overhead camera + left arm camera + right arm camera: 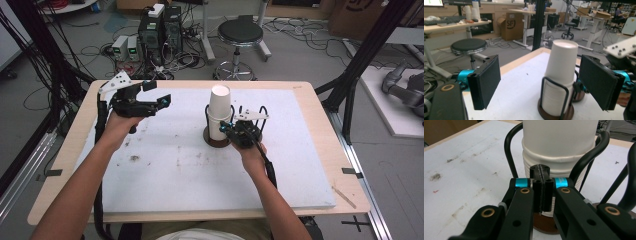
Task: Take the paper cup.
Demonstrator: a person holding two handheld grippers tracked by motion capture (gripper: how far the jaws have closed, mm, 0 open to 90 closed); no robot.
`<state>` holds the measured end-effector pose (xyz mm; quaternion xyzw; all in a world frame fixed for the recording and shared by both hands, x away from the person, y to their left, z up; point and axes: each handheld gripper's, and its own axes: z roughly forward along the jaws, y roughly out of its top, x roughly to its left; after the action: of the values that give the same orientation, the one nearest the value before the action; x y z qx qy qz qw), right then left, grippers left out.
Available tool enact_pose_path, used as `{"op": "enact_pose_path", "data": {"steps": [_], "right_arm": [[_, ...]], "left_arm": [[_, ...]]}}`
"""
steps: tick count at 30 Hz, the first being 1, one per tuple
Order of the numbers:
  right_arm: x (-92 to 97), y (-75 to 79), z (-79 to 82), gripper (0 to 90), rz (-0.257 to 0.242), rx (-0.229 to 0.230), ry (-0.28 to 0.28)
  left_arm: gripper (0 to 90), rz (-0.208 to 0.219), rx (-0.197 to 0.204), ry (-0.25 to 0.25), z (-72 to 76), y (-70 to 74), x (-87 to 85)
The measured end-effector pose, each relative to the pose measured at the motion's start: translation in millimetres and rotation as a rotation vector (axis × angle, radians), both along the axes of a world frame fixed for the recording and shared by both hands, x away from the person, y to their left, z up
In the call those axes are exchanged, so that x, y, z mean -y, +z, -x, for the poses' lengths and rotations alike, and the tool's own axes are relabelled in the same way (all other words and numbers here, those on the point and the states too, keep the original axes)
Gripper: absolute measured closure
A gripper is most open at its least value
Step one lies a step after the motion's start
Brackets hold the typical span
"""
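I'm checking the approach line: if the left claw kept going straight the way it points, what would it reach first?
Probably the stack of paper cups in its wire holder: it stands ahead, between the open left claw jaws, though depth is unclear.

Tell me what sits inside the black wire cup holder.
A stack of white paper cups stands upside down inside the black wire holder, on its round brown base. The stack's many rims show; whatever lies beneath it is covered.
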<state>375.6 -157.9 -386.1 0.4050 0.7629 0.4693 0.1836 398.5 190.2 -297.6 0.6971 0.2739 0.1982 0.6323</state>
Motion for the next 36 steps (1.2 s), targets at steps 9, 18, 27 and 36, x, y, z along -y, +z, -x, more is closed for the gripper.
{"op": "enact_pose_path", "data": {"steps": [9,18,27,36], "right_arm": [[-0.6,-0.3,0.0,90.0,0.005,0.001,-0.001],[-0.1,0.3,0.0,90.0,-0.004,0.004,0.0],[0.5,0.7,0.5,90.0,-0.004,-0.002,0.002],[0.9,0.4,0.7,90.0,0.001,0.003,0.002]], "left_arm": [[17.9,-0.019,0.019,-0.049,-6.2,32.5,9.9],[18.0,-0.13,0.07,-0.117,-14.9,78.9,36.8],[18.0,-0.146,0.025,-0.214,-37.4,58.3,96.2],[17.9,-0.144,-0.049,-0.21,-55.3,19.6,132.9]]}}
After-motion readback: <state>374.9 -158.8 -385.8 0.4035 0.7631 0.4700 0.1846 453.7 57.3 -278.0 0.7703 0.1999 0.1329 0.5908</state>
